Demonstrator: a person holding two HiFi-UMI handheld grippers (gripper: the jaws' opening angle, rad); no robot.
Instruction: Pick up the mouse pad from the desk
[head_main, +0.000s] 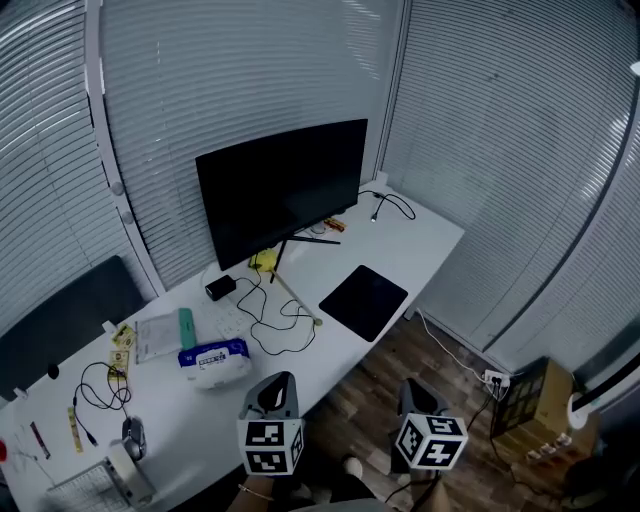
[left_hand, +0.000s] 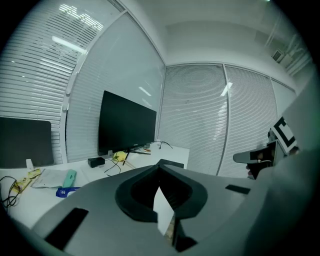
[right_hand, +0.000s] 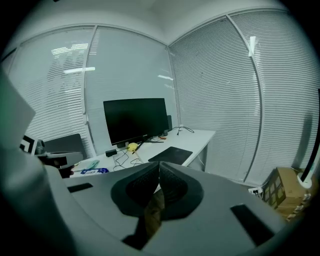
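Observation:
The black mouse pad (head_main: 363, 300) lies flat near the front edge of the white desk (head_main: 430, 235), to the right of the monitor stand. It also shows in the left gripper view, mouse pad (left_hand: 170, 163), and in the right gripper view, mouse pad (right_hand: 170, 154). My left gripper (head_main: 283, 380) is held in front of the desk, well short of the pad, jaws shut with nothing between them. My right gripper (head_main: 411, 386) hangs over the wooden floor, nearer to me than the pad, also shut and empty. Both point slightly downward toward the desk.
A black monitor (head_main: 285, 185) stands at the back of the desk. Left of the pad lie loose black cables (head_main: 275, 315), a black adapter (head_main: 220, 287), a yellow object (head_main: 263, 260) and a blue-white wipes pack (head_main: 215, 360). A cardboard box (head_main: 548, 398) sits on the floor at right.

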